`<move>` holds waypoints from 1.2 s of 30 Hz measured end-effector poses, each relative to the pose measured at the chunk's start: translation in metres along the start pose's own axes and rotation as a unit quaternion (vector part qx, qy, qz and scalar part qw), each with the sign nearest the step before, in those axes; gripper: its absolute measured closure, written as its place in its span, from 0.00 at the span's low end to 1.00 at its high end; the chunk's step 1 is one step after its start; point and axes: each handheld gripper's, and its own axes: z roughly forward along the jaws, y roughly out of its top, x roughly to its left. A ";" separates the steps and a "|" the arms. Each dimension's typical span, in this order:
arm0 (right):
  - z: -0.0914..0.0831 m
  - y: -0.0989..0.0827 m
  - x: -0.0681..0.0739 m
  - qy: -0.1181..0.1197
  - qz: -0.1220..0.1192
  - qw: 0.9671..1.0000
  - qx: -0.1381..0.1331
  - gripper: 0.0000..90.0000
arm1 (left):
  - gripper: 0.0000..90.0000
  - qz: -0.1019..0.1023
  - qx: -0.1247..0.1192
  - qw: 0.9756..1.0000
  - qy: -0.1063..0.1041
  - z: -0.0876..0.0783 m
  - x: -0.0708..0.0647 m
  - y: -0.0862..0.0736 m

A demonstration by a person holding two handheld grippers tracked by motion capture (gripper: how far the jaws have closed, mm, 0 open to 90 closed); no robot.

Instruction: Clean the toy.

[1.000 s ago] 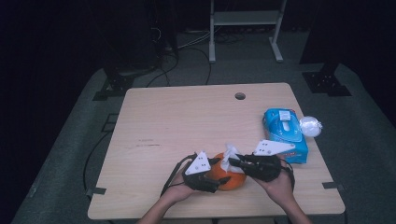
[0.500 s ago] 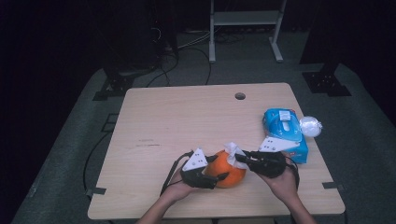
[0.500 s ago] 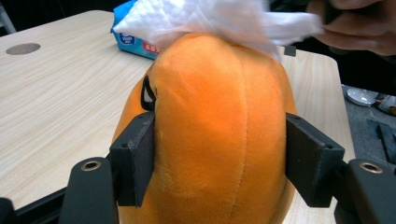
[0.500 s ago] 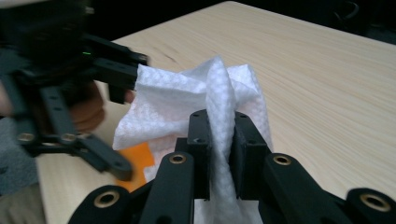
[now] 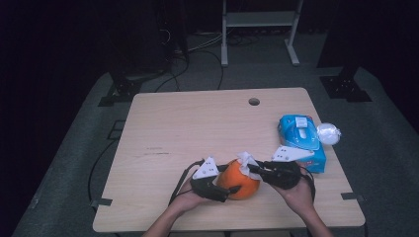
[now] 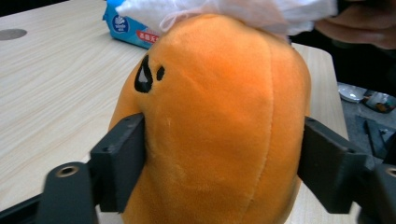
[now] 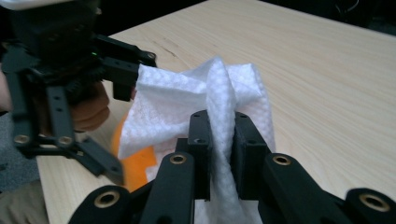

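The orange plush toy (image 5: 240, 180) is held upright at the counter's (image 5: 197, 128) near edge between the left gripper's (image 5: 232, 189) jaws, which have just been opening and seemingly still touch its sides. A white wipe (image 7: 205, 102), clamped in the nearly closed right gripper (image 7: 222, 135), is draped directly over the toy's top.

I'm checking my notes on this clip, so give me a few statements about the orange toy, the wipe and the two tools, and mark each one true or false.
1. The left tool has its jaws on either side of the orange plush toy. True.
2. The right tool is open with nothing in it. False: it is shut on a white wipe.
3. The wipe lies on top of the toy. True.
4. The blue pack of wipes sits at the table's left edge. False: it is near the right edge.
5. The toy is green. False: it is orange with black marks.
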 end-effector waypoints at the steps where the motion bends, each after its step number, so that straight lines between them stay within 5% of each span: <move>1: 0.000 0.000 0.000 0.000 0.000 1.000 0.000 0.88 | 0.26 0.000 0.000 1.000 0.000 0.000 0.000 0.000; 6: 0.002 0.008 0.021 0.024 -0.031 0.999 -0.006 0.87 | 0.27 0.015 0.005 1.000 0.013 0.004 -0.008 0.003; 8: 0.005 0.011 0.032 0.014 -0.064 0.998 0.002 0.87 | 0.26 0.024 0.005 1.000 0.013 0.005 -0.010 0.003; 10: 0.004 0.010 0.028 0.006 -0.069 0.998 0.001 0.87 | 0.22 0.020 -0.002 1.000 0.008 0.005 -0.008 0.003; 17: -0.005 0.004 0.007 -0.008 -0.037 0.999 0.004 0.87 | 0.14 0.030 0.001 0.999 0.011 0.010 -0.008 0.000; 22: -0.003 0.005 0.011 0.004 -0.031 0.999 -0.007 0.87 | 0.38 0.055 0.005 0.998 0.025 0.002 -0.009 0.005; 27: -0.003 0.007 0.009 0.011 -0.018 0.999 -0.024 0.87 | 0.42 0.078 0.012 0.995 0.061 -0.008 -0.008 0.014; 36: -0.001 -0.006 -0.005 0.035 0.007 0.999 0.013 0.87 | 0.28 0.055 0.010 0.998 0.018 -0.006 -0.008 0.012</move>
